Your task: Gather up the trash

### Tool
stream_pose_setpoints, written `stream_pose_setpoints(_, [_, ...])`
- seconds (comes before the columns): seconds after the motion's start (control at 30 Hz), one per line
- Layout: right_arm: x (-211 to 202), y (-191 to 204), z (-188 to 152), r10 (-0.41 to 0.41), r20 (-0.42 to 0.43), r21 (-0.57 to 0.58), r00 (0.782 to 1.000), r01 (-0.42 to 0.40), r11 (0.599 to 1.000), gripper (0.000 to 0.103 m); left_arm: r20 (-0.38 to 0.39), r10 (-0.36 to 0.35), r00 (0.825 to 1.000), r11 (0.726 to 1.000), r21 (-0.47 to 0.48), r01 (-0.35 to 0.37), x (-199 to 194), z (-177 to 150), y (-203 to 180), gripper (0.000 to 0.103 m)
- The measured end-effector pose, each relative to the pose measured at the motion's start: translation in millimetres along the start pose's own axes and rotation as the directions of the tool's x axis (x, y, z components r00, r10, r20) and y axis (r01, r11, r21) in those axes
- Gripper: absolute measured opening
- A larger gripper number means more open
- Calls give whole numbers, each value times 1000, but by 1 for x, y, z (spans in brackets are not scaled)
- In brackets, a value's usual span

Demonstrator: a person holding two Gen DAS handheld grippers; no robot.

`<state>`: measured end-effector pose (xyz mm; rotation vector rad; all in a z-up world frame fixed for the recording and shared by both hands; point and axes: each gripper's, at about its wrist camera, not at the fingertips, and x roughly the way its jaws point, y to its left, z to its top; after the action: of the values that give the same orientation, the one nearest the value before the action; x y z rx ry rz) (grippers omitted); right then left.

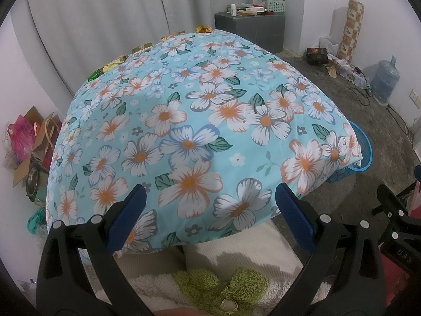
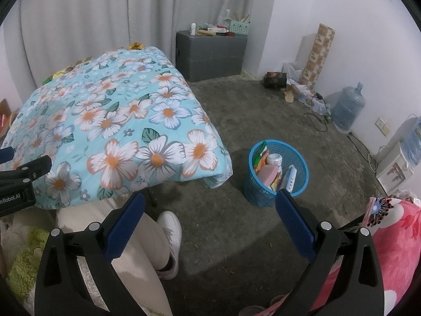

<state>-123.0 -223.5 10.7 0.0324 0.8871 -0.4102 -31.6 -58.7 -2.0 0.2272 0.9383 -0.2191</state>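
Trash (image 2: 273,167) was seen gathered in a blue mesh basket (image 2: 254,192) on the concrete floor (image 2: 263,100), just off the near right corner of the surface — a pink bottle (image 2: 267,173), a white-capped container (image 2: 274,159), a colourful snack packet (image 2: 260,156) and a flat white item stood or leaned inside it. More wrappers (image 1: 142,48), gold and green, were lined along the far edge of the surface by the grey curtain (image 1: 105,13). The surface itself was covered by a light blue floral cloth (image 1: 200,121).

The left gripper (image 1: 210,197) was held above the near edge of the cloth, its blue fingers (image 1: 131,210) spread wide and nothing was held between them; whether they touched the cloth could not be told. The right gripper (image 2: 210,205) was held over the floor — its fingers (image 2: 294,221) likewise spread wide and empty, the right one overlapping the basket's near rim in the view. A cream trouser leg and a white shoe (image 2: 171,234) were visible below it. A grey cabinet (image 2: 210,52) and a water jug (image 2: 347,108) stood by the far wall.
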Motion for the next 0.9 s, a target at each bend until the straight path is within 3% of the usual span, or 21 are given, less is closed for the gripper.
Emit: stream_pose_setpoints(0.9, [0,1,0,3,-3,5,1000,-3,1000,97,-2,1,1000,1000,1,-1,-1,1,1,94])
